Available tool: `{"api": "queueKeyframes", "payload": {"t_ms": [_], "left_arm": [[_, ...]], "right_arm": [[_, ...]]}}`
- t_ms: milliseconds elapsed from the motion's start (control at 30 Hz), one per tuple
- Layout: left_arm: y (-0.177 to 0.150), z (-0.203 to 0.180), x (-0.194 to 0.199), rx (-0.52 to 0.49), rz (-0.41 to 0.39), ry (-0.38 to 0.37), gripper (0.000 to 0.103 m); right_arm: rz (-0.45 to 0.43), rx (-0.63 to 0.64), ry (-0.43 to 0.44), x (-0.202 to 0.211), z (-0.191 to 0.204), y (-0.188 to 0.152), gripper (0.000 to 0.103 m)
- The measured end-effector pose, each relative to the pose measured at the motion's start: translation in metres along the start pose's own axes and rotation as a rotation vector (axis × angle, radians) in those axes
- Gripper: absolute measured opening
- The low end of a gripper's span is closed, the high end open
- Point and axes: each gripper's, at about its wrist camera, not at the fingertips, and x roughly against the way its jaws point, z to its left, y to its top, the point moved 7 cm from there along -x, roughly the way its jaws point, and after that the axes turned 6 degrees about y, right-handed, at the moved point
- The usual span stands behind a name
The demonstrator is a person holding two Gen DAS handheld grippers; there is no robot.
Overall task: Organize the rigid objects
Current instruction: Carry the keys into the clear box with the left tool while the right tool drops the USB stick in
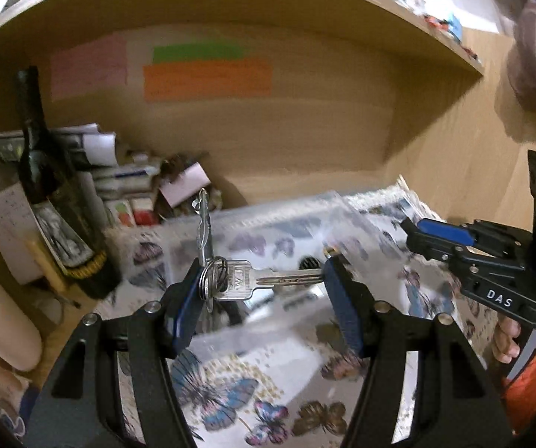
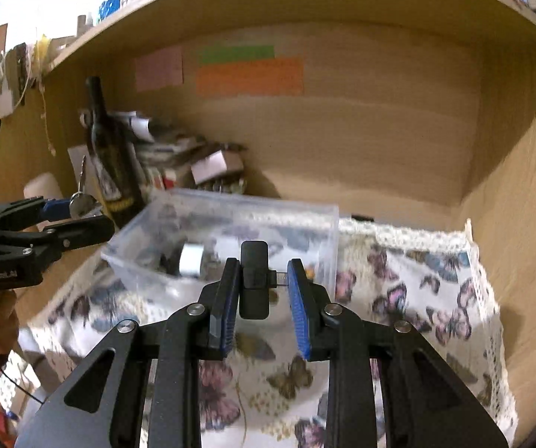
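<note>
You're carrying a load in each hand over the butterfly cloth (image 2: 417, 280). Your left gripper (image 1: 260, 280) is spanning a bunch of keys (image 1: 238, 280) end to end, ring against one pad, blade tip against the other, so the spare key is sticking up. Your right gripper (image 2: 262, 283) is clamping a small black adapter (image 2: 253, 280), plug sideways. The clear plastic bin (image 2: 305, 216) is sitting just ahead, likely the drop spot.

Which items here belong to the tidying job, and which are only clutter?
In the job:
- keys, held in left gripper
- small black adapter, held in right gripper
- clear plastic box

Lying about:
- dark bottle
- paper stack
- sticky notes
- butterfly cloth
</note>
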Motion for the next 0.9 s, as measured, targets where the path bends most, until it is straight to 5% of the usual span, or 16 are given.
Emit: {"api": "queueKeyframes", "payload": {"t_ms": [233, 533, 900], "left_arm": [[0.01, 0.014, -0.028, 0.017, 0.024, 0.035, 0.063], [-0.018, 0.014, -0.075, -0.008, 0.144, 0.017, 0.063], [-0.034, 0.018, -0.101, 0.003, 0.215, -0.021, 0.063]], "right_arm": [[0.021, -0.005, -0.004, -0.032, -0.003, 0.017, 0.024], [0.166, -0.018, 0.04, -0.09, 0.001, -0.003, 0.024], [0.243, 0.024, 0.042, -0.124, 0.018, -0.017, 0.024]]}}
